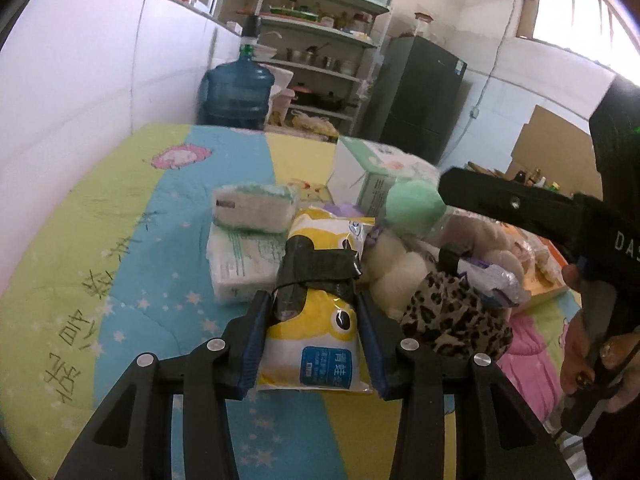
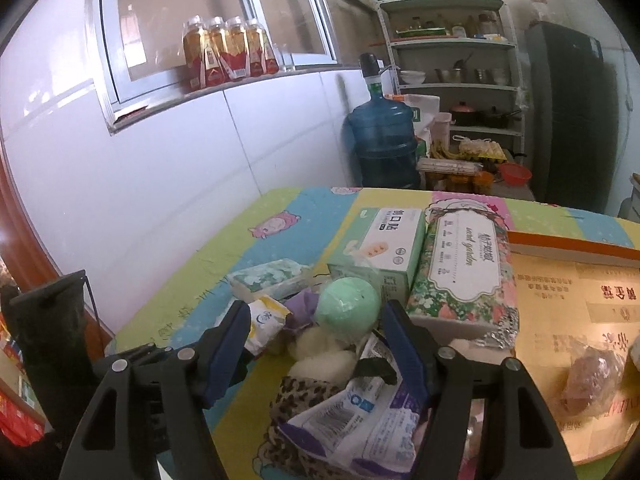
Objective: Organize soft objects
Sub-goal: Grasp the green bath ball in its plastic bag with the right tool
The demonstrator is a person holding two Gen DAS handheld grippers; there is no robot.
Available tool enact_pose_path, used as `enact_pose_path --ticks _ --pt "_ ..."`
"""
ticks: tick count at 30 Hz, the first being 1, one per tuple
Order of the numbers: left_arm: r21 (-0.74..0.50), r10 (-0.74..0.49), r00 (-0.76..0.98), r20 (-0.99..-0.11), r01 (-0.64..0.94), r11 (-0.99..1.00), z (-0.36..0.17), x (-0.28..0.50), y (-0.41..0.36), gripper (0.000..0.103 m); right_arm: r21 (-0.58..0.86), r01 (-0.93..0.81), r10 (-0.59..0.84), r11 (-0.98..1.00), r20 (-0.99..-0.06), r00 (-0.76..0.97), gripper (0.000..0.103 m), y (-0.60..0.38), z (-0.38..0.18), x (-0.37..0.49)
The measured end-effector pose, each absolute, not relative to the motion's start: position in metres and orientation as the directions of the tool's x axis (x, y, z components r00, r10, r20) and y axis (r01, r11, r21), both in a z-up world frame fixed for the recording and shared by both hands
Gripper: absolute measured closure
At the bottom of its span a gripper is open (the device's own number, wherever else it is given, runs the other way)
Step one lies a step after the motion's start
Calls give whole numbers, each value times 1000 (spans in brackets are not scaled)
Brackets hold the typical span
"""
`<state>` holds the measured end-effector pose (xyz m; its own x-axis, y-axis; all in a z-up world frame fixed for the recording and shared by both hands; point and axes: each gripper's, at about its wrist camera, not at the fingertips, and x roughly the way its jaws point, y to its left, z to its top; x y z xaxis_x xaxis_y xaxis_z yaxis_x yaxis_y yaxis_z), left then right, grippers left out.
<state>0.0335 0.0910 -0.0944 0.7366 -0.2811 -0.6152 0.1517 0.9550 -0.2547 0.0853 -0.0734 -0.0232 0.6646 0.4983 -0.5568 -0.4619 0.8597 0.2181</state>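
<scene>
My left gripper (image 1: 314,308) is shut on a yellow tissue pack (image 1: 316,340) with a cartoon face, low over the colourful quilt (image 1: 120,280). A black taped piece lies across the pack. Beside it sit a leopard-print pouch (image 1: 456,320), a cream plush toy (image 1: 394,272) and a green foam ball (image 1: 414,204). My right gripper (image 2: 316,320) is open above the pile: the green ball (image 2: 347,307), the plush (image 2: 320,356), the leopard pouch (image 2: 304,396) and a purple-white wipes packet (image 2: 360,420). It also shows in the left wrist view (image 1: 452,260).
Two white tissue packs (image 1: 248,240) are stacked left of the yellow pack. A green-white box (image 2: 380,248) and a floral tissue pack (image 2: 464,272) stand behind the pile. An orange cardboard box (image 2: 576,320) lies to the right. A water jug (image 2: 382,144), shelves and a fridge are beyond.
</scene>
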Motion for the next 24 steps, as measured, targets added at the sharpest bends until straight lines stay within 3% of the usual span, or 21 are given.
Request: enact_pose_path --ticks 7,9,11,12,24 --pt "-273 -290 741 -605 149 951 -95 32 93 59 189 -447 464 874 -595 656 35 -61 -32 97" --pt "-264 -284 744 -604 149 953 -95 32 91 59 181 -439 452 880 -601 659 45 -60 -34 99" --pt "-260 -281 746 -603 149 954 -96 31 91 59 180 -428 442 886 -608 660 65 -61 -36 101" --pt "-261 -281 747 -603 148 954 -96 30 91 59 183 -424 440 887 -611 658 68 -61 -37 102" --pt "-261 -270 763 -587 137 956 -88 19 91 59 220 -415 461 883 -577 675 77 -76 -34 90"
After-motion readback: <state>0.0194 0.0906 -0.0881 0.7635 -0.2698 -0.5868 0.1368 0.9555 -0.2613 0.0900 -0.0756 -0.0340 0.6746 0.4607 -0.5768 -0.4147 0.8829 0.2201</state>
